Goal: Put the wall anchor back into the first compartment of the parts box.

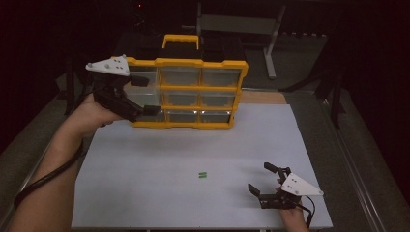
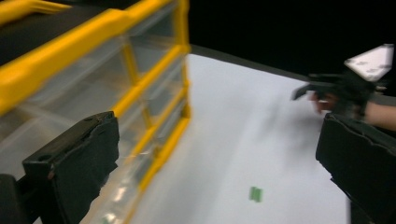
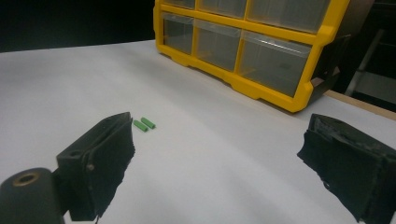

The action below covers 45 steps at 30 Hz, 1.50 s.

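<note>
Nearest to us, our right gripper [image 1: 265,180] rests on the white table [image 1: 145,193], well in front of the yellow drawer cabinet [image 1: 193,92]; its jaws stand wide apart and nothing is between them. A little farther, still well in front of the cabinet, two small green pegs [image 1: 202,175] lie side by side, touching or almost touching. They look light and stiff, and being round they may roll away, so we judge it best to take one across its short middle with both pads. Around them the table is bare, so there is good room to come down from above.

Farther on, our left gripper [image 1: 144,94] is raised at the left end of the cabinet, just in front of its left column of drawers. Its jaws are fully apart and hold nothing; they are beside the drawer fronts, and we cannot tell if one touches.

The cabinet stands upright at the far part of the table, with clear plastic drawers and a handle [image 1: 180,40] on top. It seems rigid, but the drawers may slide out; the frame edge is the safer place to hold.
</note>
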Each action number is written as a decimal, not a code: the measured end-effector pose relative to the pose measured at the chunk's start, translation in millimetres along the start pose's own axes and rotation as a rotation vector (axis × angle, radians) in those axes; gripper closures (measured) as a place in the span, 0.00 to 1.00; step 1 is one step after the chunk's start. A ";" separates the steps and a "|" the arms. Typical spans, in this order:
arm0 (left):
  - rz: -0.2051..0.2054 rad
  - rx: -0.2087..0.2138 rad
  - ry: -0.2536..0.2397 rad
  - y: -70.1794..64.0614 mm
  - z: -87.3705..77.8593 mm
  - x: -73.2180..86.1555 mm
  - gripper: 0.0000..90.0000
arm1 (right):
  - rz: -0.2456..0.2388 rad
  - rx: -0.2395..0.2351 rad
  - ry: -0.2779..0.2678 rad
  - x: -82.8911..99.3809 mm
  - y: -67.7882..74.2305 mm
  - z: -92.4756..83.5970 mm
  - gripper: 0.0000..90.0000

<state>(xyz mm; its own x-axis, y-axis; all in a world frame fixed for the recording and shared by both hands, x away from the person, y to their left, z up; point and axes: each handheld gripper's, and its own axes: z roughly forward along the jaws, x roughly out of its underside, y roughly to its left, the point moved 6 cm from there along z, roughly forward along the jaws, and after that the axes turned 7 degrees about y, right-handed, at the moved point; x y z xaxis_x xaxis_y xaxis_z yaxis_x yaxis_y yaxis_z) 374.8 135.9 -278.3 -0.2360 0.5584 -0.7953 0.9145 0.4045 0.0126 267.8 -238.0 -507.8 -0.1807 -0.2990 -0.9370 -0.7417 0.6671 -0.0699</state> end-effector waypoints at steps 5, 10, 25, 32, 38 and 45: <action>0.025 0.027 -0.008 -14.1 11.1 -1.7 0.00 | -0.006 0.000 0.004 0.2 0.1 0.3 0.09; 0.050 0.061 -0.001 -27.6 27.0 0.9 0.00 | -0.003 0.000 0.001 0.1 -0.2 0.5 0.09; 0.106 0.170 0.025 -63.6 82.0 19.2 0.00 | -0.011 -0.007 0.005 0.9 -0.3 0.9 0.09; 0.117 0.216 0.056 -74.8 111.2 32.9 0.00 | 0.000 -0.005 0.002 0.6 -0.2 0.8 0.09; 0.119 0.242 0.059 -83.0 135.6 46.5 0.00 | -0.008 -0.005 0.002 0.6 -0.4 -0.1 0.09; 0.121 0.265 0.071 -89.9 166.2 66.4 0.01 | -0.002 -0.010 0.012 1.8 0.7 1.3 0.09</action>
<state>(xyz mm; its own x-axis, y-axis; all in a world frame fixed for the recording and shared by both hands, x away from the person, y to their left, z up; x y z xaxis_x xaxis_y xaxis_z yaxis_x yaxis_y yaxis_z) 331.5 16.3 -432.9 -0.1340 0.6439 -0.7533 0.9891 0.1338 -0.0616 267.8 -237.2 -510.0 -0.1864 -0.3086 -0.9327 -0.7488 0.6593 -0.0685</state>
